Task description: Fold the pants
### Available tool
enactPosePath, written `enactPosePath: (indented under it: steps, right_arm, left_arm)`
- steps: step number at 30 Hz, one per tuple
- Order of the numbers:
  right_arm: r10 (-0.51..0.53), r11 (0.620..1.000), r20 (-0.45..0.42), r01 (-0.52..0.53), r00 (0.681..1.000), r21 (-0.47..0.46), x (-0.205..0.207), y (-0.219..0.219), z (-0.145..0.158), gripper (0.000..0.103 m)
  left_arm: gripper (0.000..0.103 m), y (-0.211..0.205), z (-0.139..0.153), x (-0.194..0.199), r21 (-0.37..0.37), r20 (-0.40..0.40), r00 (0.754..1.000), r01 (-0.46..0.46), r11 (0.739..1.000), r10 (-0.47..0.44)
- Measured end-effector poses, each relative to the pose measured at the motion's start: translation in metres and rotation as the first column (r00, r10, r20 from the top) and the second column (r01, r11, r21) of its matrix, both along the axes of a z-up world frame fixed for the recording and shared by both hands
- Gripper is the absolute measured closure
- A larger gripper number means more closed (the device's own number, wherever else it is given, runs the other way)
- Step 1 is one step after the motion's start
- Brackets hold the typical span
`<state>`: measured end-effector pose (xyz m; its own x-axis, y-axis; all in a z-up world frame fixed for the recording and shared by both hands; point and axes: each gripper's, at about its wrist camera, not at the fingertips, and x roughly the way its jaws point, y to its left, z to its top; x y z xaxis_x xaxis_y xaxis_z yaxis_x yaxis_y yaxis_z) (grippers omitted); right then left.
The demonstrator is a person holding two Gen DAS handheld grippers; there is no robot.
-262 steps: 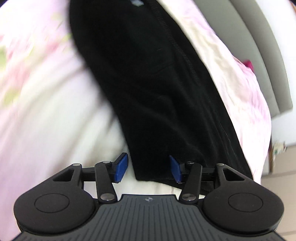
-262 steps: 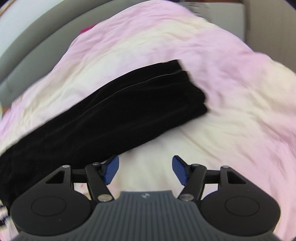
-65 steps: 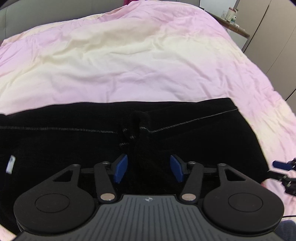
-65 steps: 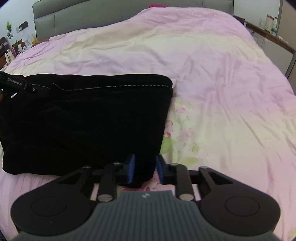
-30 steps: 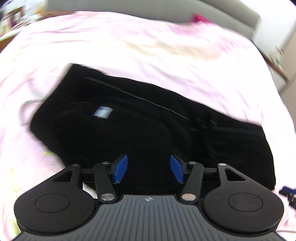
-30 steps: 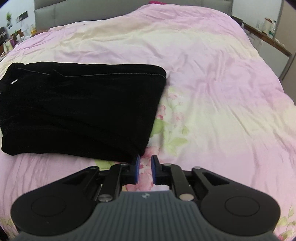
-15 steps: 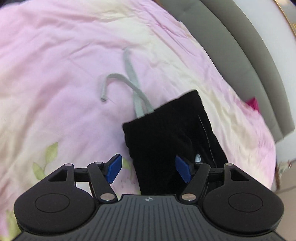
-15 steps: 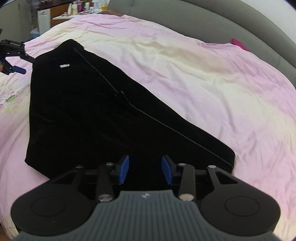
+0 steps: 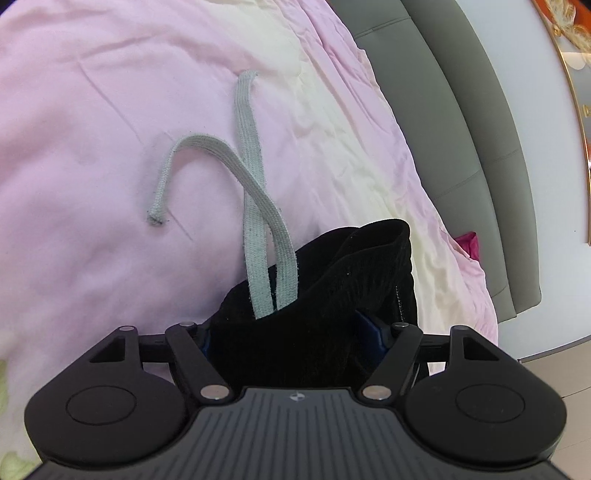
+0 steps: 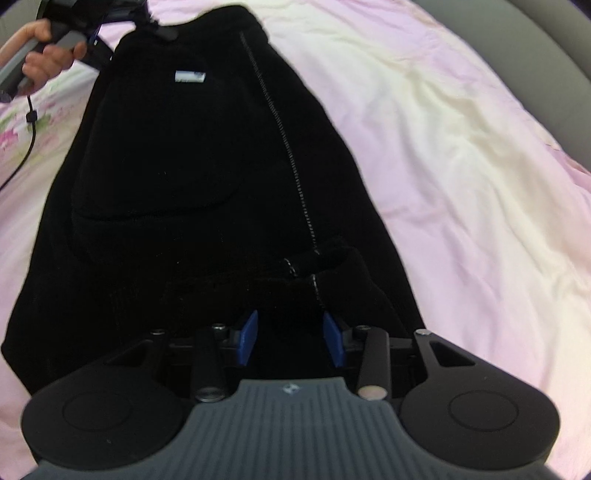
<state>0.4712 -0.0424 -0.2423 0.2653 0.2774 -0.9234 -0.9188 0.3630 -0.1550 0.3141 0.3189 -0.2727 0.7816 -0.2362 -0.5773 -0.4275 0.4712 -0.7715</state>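
Observation:
The black pants (image 10: 207, 177) lie folded on the pink bedspread (image 10: 480, 155). In the left wrist view the waistband end (image 9: 332, 280) bunches between the wide-spread jaws of my left gripper (image 9: 291, 336), with a grey drawstring (image 9: 251, 155) trailing out across the bedspread (image 9: 92, 147). My left gripper is open around the cloth; its pads are mostly hidden by it. My right gripper (image 10: 291, 338) is open over the near end of the pants, blue pads on either side of a fold. The left gripper also shows in the right wrist view (image 10: 99, 33), held by a hand at the far end.
A grey upholstered headboard (image 9: 461, 129) runs along the far side of the bed. A magenta item (image 9: 469, 243) lies near it. A black cable (image 10: 29, 125) hangs from the hand-held left gripper over a floral patch of the bedspread.
My left gripper has moved forward so the waistband end now sits between its open jaws. My right gripper has come closer over the near end of the pants and opened a little wider.

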Motion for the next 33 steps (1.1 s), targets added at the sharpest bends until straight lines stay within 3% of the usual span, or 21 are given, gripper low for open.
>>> enactPosePath:
  steps: [4,7,12,17,22,24,29,33]
  right_arm:
    - [-0.032,0.999,-0.092,0.030,0.995,-0.015,0.017,0.003,-0.015,0.066]
    - [-0.081,0.997,-0.155,0.080,0.985,-0.012,0.028,0.002,-0.023,0.065]
    - [-0.092,0.996,-0.144,0.092,0.985,-0.004,0.026,0.000,-0.021,0.066]
    - [-0.139,0.989,-0.095,0.142,0.986,0.029,0.014,-0.012,-0.006,0.062]
    - [-0.235,0.966,-0.086,0.242,0.968,0.089,-0.001,-0.057,0.022,0.048]
    - [-0.266,0.955,-0.077,0.273,0.961,0.111,-0.013,-0.085,0.034,0.048]
    - [-0.359,0.916,-0.051,0.362,0.932,0.176,-0.047,-0.159,0.053,0.048]
    - [-0.438,0.875,-0.057,0.440,0.897,0.203,-0.073,-0.211,0.059,0.048]
  left_arm:
    - [0.048,0.000,-0.001,-0.001,0.021,-0.005,1.000,0.006,1.000,-0.006]
    - [0.066,-0.004,0.018,-0.002,0.072,0.004,1.000,0.017,0.997,-0.017]
    - [0.073,-0.027,0.083,0.000,0.182,0.059,0.996,0.059,0.981,-0.071]
    - [0.074,-0.078,0.163,0.002,0.317,0.111,0.978,0.136,0.939,-0.179]
    - [0.074,-0.155,0.231,0.007,0.438,0.131,0.950,0.202,0.876,-0.284]
    - [0.074,-0.193,0.252,0.011,0.482,0.119,0.940,0.225,0.847,-0.318]
    - [0.074,-0.313,0.284,0.024,0.607,0.058,0.892,0.325,0.725,-0.448]
    - [0.074,-0.413,0.276,0.034,0.665,0.003,0.819,0.427,0.613,-0.574]
